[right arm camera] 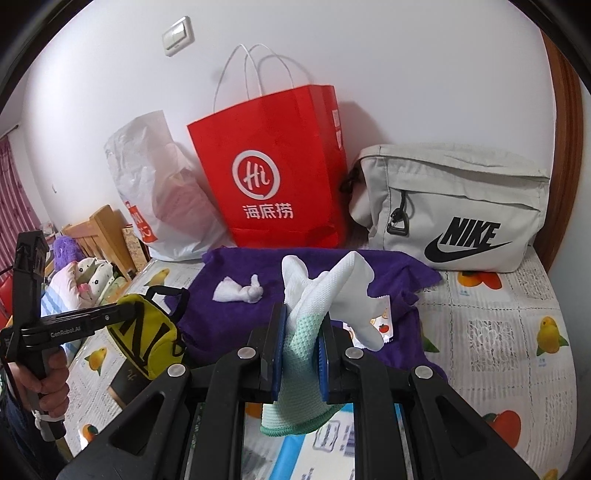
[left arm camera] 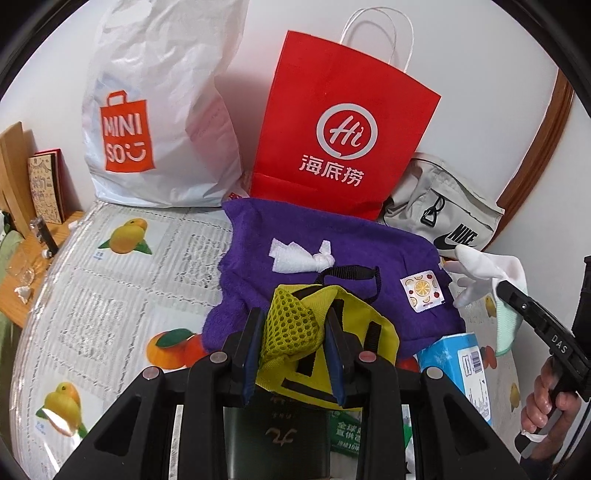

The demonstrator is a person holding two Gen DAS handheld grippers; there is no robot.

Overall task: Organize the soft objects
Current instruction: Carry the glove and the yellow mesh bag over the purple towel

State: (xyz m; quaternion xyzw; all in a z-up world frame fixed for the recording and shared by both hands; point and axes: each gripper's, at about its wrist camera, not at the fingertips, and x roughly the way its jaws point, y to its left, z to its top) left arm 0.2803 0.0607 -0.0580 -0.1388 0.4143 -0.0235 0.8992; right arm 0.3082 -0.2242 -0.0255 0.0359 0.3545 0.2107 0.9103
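The left gripper (left arm camera: 291, 328) had its blue-padded fingers (left arm camera: 251, 354) pinching the mesh panel of a yellow pouch (left arm camera: 314, 354), a soft bag with black webbing straps and a black loop handle. The right gripper (right arm camera: 301, 343) had its fingers (right arm camera: 277, 354) pressed onto a knitted glove (right arm camera: 314, 295), white and coarsely textured at the finger ends and mint green towards the ribbed cuff, which hung below the pads. Both items were held just above a fluffy purple towel (left arm camera: 332, 236) spread on the worktop (left arm camera: 110, 288), whose glossy cover bore printed fruit and text blocks.

On the towel lay a knotted white cloth (left arm camera: 303, 256) and a small square sachet (left arm camera: 421, 290) with a citrus motif. Behind stood a crinkled white plastic bag (left arm camera: 162, 103), a stiff red paper bag (left arm camera: 343, 136) with white twine handles, and a beige fabric pouch (right arm camera: 454, 206) with a black zip pull.

The left wrist view alone showed a blue carton (left arm camera: 461, 362) beside the towel and dark and green packets under the gripper. The right wrist view alone showed the beige pouch in full, a wall switch (right arm camera: 178, 36), and the yellow pouch's bold black lettering.
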